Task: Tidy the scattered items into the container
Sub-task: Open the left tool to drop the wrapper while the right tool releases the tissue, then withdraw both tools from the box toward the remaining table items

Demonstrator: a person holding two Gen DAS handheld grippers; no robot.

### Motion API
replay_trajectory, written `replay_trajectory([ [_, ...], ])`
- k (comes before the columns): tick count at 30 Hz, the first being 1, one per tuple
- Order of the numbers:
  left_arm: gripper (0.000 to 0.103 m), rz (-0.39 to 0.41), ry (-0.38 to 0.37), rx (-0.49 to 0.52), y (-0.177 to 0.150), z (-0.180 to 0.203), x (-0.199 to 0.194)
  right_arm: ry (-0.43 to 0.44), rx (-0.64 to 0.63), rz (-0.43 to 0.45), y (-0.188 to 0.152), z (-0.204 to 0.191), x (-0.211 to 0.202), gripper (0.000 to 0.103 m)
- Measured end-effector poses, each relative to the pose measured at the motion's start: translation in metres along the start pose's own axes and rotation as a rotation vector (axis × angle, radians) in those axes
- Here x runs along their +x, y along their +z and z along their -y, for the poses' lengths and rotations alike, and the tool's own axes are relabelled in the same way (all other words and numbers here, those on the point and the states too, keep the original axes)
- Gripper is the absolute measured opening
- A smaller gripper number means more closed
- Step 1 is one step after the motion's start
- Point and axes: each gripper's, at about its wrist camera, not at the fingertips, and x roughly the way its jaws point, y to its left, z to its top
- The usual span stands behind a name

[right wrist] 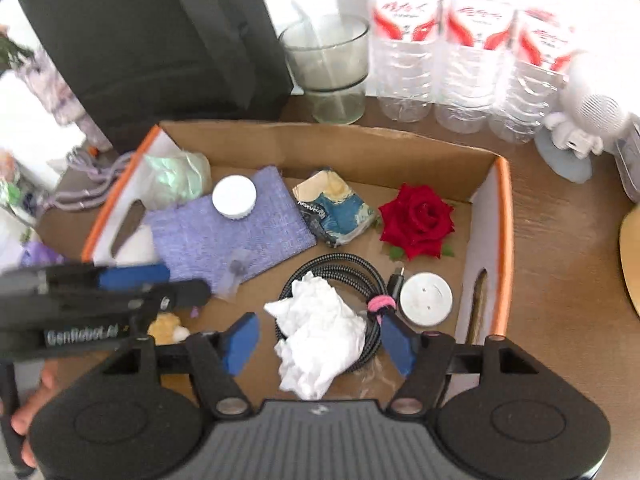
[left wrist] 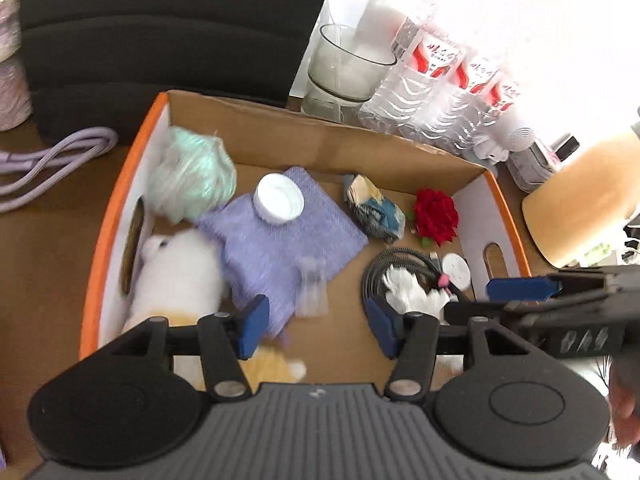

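Late stage, by judgement: cardboard box [right wrist: 320,148] already holding purple cloth [right wrist: 224,236], red rose [right wrist: 416,220], crumpled tissue [right wrist: 320,332], coiled cable [right wrist: 340,268]. Left gripper [left wrist: 316,326] and right gripper [right wrist: 320,344] both spread wide, empty, above box. Next: locate any remaining stray item outside.

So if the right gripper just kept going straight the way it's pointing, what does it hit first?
Most likely the crumpled white tissue, which lies between the open fingers of the right gripper, on top of the coiled braided cable in the cardboard box. Depth is hard to judge here.
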Motion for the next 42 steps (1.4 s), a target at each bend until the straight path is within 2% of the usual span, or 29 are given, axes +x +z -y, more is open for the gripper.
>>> replay_trajectory([
  [2,0.061,0.012,0.026,0.02,-0.009,-0.002,-0.006,0.024,0.018,0.023,-0.007,0.004,-0.01,0.068],
  [3,0.061,0.013,0.034,0.032,-0.012,-0.002,-0.005,0.046,0.012,0.039,-0.013,0.005,-0.015,0.075],
  [5,0.061,0.032,0.038,0.072,-0.02,0.0,-0.007,0.08,-0.006,0.049,-0.028,0.005,-0.017,0.083],
  [11,0.061,0.022,0.077,0.131,-0.033,0.015,-0.011,0.024,-0.023,0.009,-0.053,0.004,0.004,0.083],
  [14,0.066,0.032,0.058,0.152,-0.037,0.017,-0.011,-0.019,-0.032,0.01,-0.051,0.003,0.005,0.083],
  [17,0.067,0.077,0.032,0.142,-0.041,0.014,-0.02,-0.034,-0.028,0.023,-0.047,0.004,0.001,0.083],
  [20,0.074,0.183,0.01,0.164,-0.051,0.016,-0.046,-0.017,-0.032,0.098,-0.047,0.004,-0.018,0.083],
  [22,0.077,0.287,0.059,0.198,-0.065,0.025,-0.067,0.006,-0.033,0.177,-0.051,0.0,-0.04,0.083],
  [24,0.078,0.416,0.145,0.234,-0.085,0.035,-0.089,0.006,-0.039,0.281,-0.059,-0.007,-0.065,0.084],
  [25,0.08,0.489,0.173,0.246,-0.096,0.038,-0.099,-0.002,-0.049,0.352,-0.067,-0.014,-0.077,0.084],
  [26,0.088,0.574,0.197,0.257,-0.109,0.041,-0.108,-0.021,-0.07,0.436,-0.076,-0.022,-0.087,0.086],
  [29,0.103,0.827,0.262,0.274,-0.15,0.046,-0.125,-0.126,-0.173,0.73,-0.113,-0.045,-0.111,0.093],
  [30,0.103,0.896,0.278,0.272,-0.161,0.047,-0.127,-0.157,-0.194,0.828,-0.127,-0.051,-0.114,0.097],
  [32,0.103,0.973,0.29,0.25,-0.177,0.047,-0.131,-0.174,-0.216,0.956,-0.146,-0.056,-0.117,0.098],
  [34,0.103,0.986,0.256,0.237,-0.185,0.047,-0.135,-0.165,-0.223,0.978,-0.157,-0.059,-0.116,0.098],
  [36,0.103,0.991,0.245,0.241,-0.19,0.049,-0.141,-0.167,-0.234,0.932,-0.161,-0.063,-0.114,0.098],
  [40,0.103,1.026,0.292,0.332,-0.213,0.06,-0.161,-0.182,-0.234,0.931,-0.179,-0.072,-0.122,0.098],
  [42,0.103,1.01,0.313,0.348,-0.233,0.064,-0.167,-0.2,-0.28,0.936,-0.198,-0.081,-0.13,0.099],
])
